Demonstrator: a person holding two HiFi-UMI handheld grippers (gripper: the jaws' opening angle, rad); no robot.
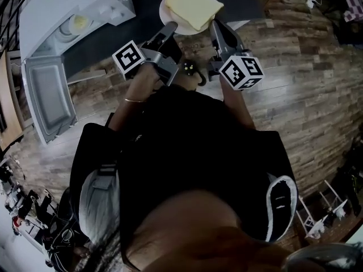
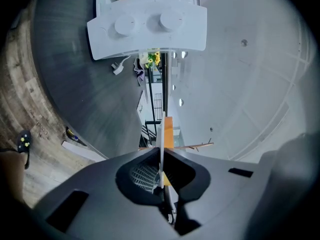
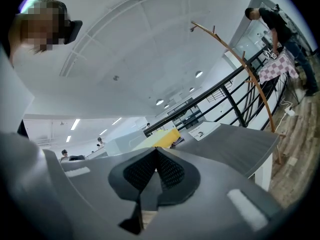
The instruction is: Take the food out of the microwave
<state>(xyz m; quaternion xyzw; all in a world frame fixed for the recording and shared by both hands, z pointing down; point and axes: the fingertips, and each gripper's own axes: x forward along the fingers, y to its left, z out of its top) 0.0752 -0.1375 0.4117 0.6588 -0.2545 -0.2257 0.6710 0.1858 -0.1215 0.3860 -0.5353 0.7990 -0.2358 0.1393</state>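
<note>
A white plate carrying a pale yellow slab of food hangs over the dark table, to the right of the white microwave. My left gripper is shut on the plate's near-left rim. In the left gripper view the plate shows edge-on between the jaws, with the food beside it. My right gripper is shut at the plate's near-right edge. The right gripper view shows the food just beyond the closed jaws.
The microwave door hangs open toward me at the left. Inside sits a round dish with something yellowish. The control panel faces the left gripper. Wood-pattern floor lies to the right. A person stands far off by a railing.
</note>
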